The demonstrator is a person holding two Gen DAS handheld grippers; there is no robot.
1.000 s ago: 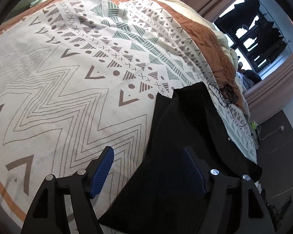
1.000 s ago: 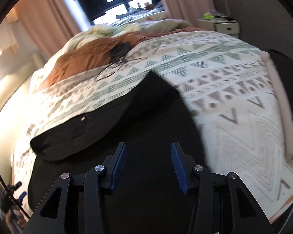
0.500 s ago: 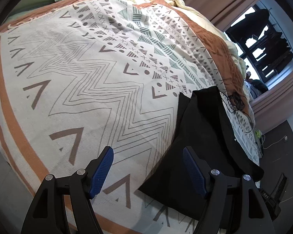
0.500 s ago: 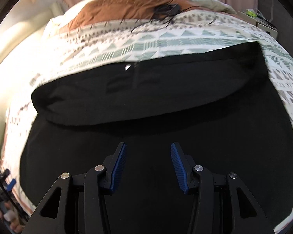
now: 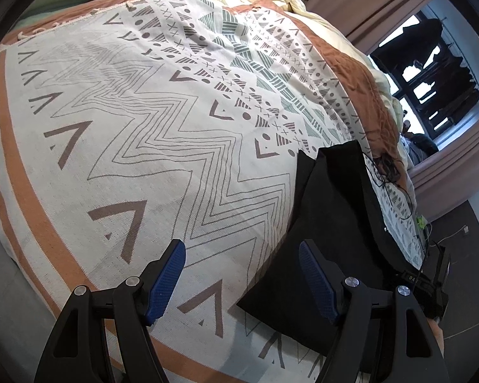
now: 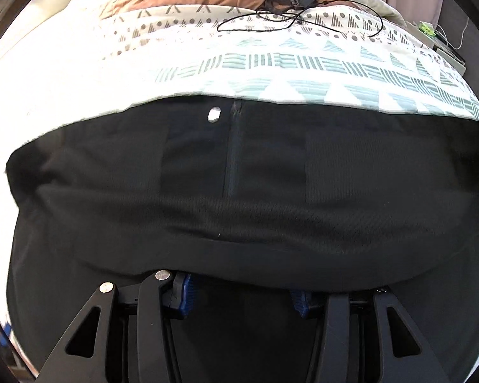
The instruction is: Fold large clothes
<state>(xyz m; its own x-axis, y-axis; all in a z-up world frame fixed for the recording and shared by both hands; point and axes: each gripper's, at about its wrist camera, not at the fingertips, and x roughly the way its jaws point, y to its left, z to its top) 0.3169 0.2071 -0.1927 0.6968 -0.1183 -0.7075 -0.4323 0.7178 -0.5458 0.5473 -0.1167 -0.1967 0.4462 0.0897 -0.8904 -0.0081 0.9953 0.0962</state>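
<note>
**Black garment lying on patterned bedspread**

Garment (image 5: 335, 210) is lying folded near the bedspread (image 5: 150, 134) edge. Left gripper (image 5: 242, 282) is hovering released, its right pad over the garment's corner. Right gripper (image 6: 241, 296) is sitting spread, tips tucked under a fabric fold (image 6: 239, 217), grasping nothing.

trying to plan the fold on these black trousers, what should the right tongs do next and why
Probably close the right tongs on the fabric edge. They look open, blue pads apart, tips tucked under the near fold of the black trousers, so cloth seems to lie between them already. The left tongs hang open above the patterned blanket, holding nothing, so the right side looks closer to a grip.
</note>
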